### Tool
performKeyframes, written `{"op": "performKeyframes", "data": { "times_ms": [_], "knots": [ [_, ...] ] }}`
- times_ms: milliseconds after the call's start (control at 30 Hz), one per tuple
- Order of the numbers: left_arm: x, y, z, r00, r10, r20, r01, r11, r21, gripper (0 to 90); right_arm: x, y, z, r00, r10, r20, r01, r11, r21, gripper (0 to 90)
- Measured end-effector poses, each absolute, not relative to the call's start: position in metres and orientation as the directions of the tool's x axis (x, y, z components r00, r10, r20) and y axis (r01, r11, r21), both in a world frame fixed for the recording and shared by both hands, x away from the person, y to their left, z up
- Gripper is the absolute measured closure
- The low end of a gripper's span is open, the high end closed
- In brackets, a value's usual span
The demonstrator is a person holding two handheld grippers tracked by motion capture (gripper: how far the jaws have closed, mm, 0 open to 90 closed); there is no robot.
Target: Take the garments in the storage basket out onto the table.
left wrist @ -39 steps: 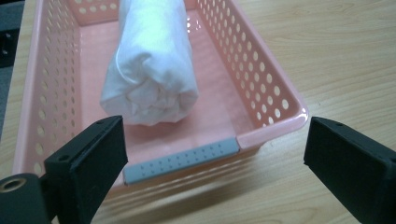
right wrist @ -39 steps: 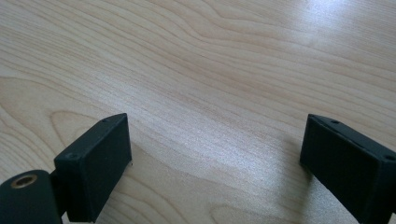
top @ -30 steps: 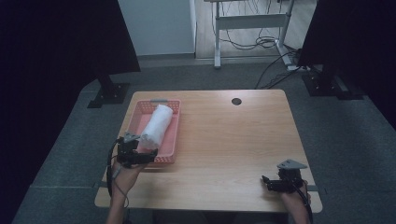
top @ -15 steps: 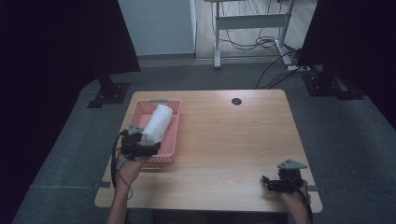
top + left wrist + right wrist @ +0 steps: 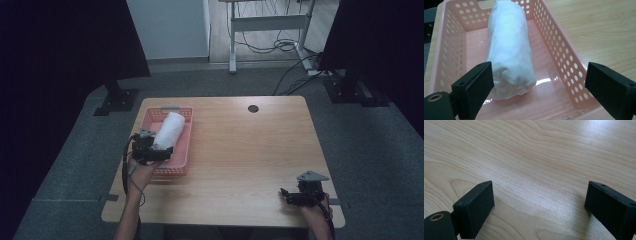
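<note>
My left tool (image 5: 537, 85) gapes wide at the white rolled cloth bundle (image 5: 510, 47)
I might clip the pink perforated plastic basket (image 5: 564, 52) wall, or just pinch loose folds

both grippers are matte black: the left gripper (image 5: 150, 150) and the right gripper (image 5: 301, 195) each carry a grey three-cornered plate on top and trail a dark cable along a bare, sleeveless forearm. up close, each has two flat rectangular black pads with small screw holes and a brass-ringed hole beside the left pad.
</note>
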State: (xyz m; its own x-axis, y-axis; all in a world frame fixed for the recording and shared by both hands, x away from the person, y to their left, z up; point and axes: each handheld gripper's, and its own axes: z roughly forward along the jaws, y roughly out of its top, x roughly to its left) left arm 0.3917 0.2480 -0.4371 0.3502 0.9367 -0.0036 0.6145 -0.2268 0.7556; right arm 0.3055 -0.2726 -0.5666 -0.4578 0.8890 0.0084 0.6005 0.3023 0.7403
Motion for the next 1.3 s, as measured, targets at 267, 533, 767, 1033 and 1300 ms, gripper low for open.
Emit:
{"op": "performKeyframes", "data": {
  "times_ms": [267, 533, 767, 1033, 1300],
  "knots": [
    [0.401, 0.247, -0.437, 0.345, 0.939, -0.009, 0.616, -0.219, 0.757, 8.0, 0.305, -0.273, -0.567, -0.457, 0.889, 0.009, 0.601, 0.301, 0.740, 8.2],
    [0.411, 0.244, -0.437, 0.342, 0.940, -0.015, 0.611, -0.211, 0.763, 8.0, 0.305, -0.273, -0.566, -0.458, 0.889, 0.009, 0.602, 0.302, 0.739, 8.2],
    [0.420, 0.244, -0.437, 0.335, 0.942, -0.017, 0.608, -0.203, 0.768, 8.0, 0.305, -0.273, -0.566, -0.458, 0.889, 0.009, 0.602, 0.302, 0.739, 8.1],
    [0.430, 0.244, -0.440, 0.325, 0.945, -0.018, 0.606, -0.194, 0.772, 8.7, 0.305, -0.273, -0.566, -0.458, 0.889, 0.009, 0.602, 0.303, 0.739, 8.1],
    [0.440, 0.246, -0.446, 0.320, 0.947, -0.028, 0.605, -0.182, 0.775, 9.8, 0.305, -0.273, -0.566, -0.458, 0.889, 0.009, 0.602, 0.302, 0.739, 8.1]
  ]
}}
